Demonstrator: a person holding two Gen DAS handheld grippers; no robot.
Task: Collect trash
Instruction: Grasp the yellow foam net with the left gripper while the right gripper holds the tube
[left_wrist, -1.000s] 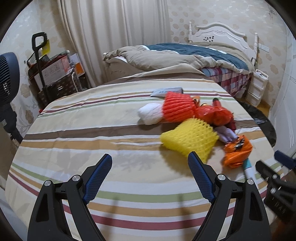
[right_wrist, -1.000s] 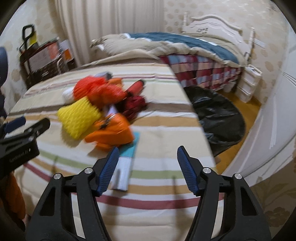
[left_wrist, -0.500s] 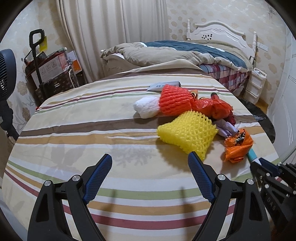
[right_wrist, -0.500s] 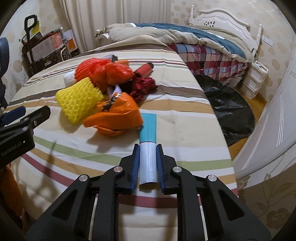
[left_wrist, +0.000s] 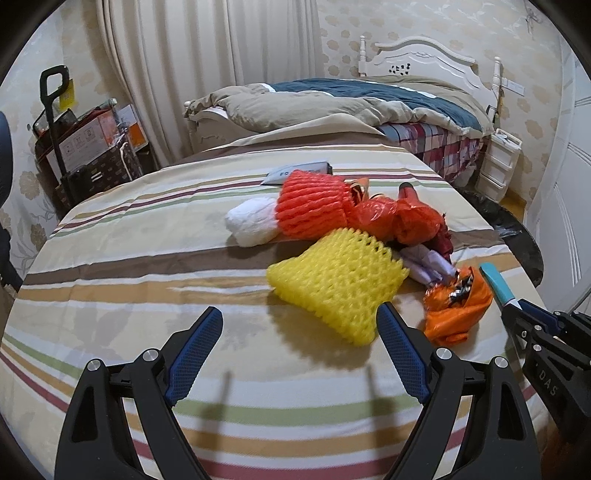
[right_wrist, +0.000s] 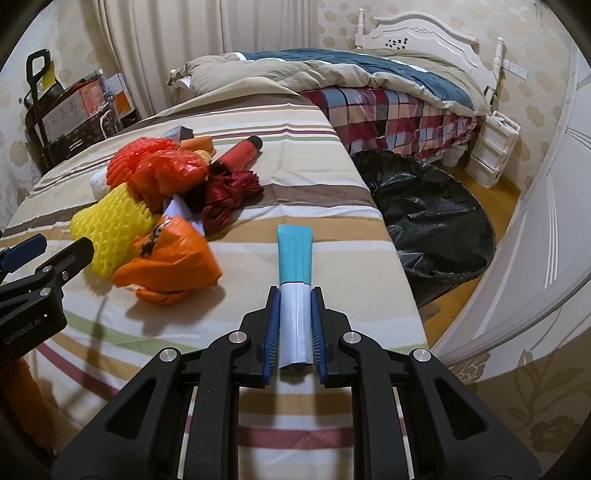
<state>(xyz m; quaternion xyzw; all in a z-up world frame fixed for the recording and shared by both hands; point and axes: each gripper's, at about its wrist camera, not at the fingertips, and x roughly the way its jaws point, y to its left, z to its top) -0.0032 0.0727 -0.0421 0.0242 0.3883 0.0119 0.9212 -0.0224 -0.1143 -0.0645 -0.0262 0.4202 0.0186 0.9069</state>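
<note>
Trash is being gathered from a striped bed, and one piece, a teal-and-white tube, is being clamped at its white end by the right gripper, the teal end being left jutting forward above the cover. The rest is being left in a heap on the cover: a yellow net, an orange bag, a red net and a red bag, all touching or overlapping. The left gripper is being held wide apart just short of the yellow net, with nothing between its pads.

A slip is being risked at the tube, judging by the grip: only one end is being pinched, so a fast swing is likely to twist it loose. A black sack is lying open on the floor beside the bed; a release made too early is likely to land the tube on the cover or the floor. The yellow net looks soft, so a shallow bite by the left gripper may be lost, or the orange bag beside it dragged along.
</note>
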